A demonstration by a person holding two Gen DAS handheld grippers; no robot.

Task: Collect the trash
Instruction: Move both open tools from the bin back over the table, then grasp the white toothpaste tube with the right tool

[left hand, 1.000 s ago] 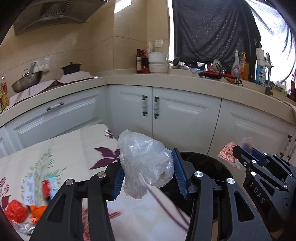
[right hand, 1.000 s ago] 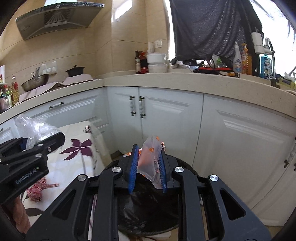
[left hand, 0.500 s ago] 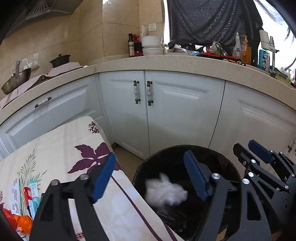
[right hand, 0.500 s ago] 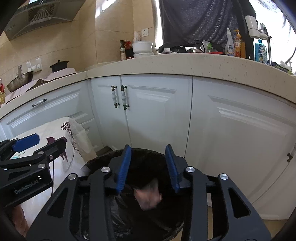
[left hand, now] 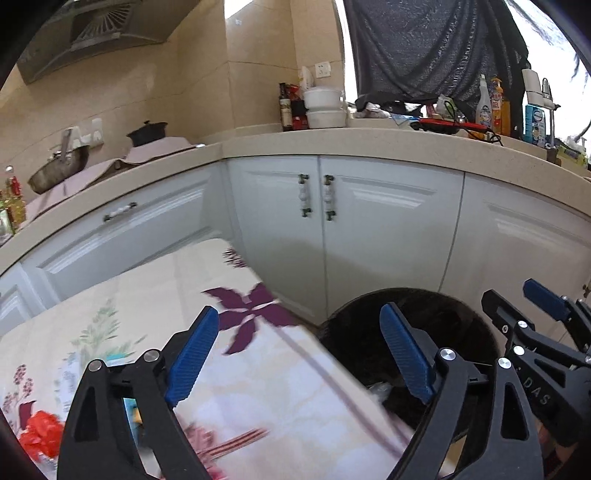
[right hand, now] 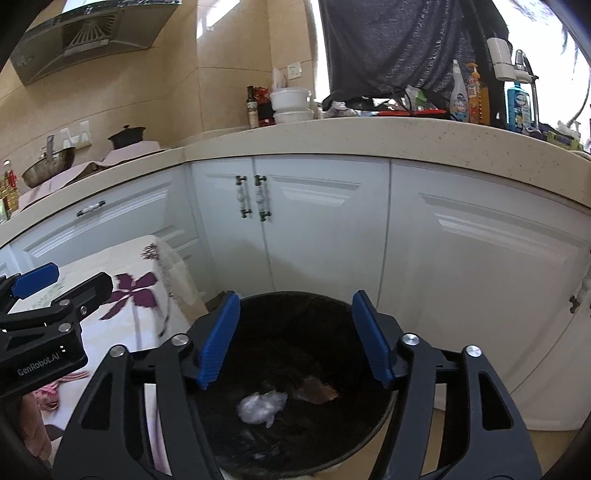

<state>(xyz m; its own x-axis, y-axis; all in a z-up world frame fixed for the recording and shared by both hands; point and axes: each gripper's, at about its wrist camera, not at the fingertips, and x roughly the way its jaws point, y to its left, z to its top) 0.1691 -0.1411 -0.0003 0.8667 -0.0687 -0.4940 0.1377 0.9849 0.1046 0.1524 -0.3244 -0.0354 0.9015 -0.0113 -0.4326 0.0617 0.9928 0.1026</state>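
Note:
A black-lined trash bin (right hand: 295,306) stands on the floor by the white cabinets. Inside it lie a crumpled clear plastic bag (right hand: 262,406) and an orange-printed wrapper (right hand: 314,392). My right gripper (right hand: 293,339) hangs over the bin, its jaws opening with nothing between them. My left gripper (left hand: 299,354) is over the edge of the flowered tablecloth (left hand: 155,295) beside the bin (left hand: 443,306), jaws opening and empty. Red and orange wrappers (left hand: 38,432) lie at the table's near left. Each gripper shows at the edge of the other's view: right gripper (left hand: 517,306), left gripper (right hand: 62,280).
White cabinet doors (right hand: 314,229) stand close behind the bin. The beige counter (right hand: 369,136) above carries bottles, stacked white bowls (right hand: 290,105) and a wok (left hand: 59,170). A range hood (left hand: 103,33) hangs at upper left.
Both grippers opened and let go: the clear bag left the left gripper and the orange wrapper left the right, and both fell into the bin. The left gripper has swung left, over the table edge.

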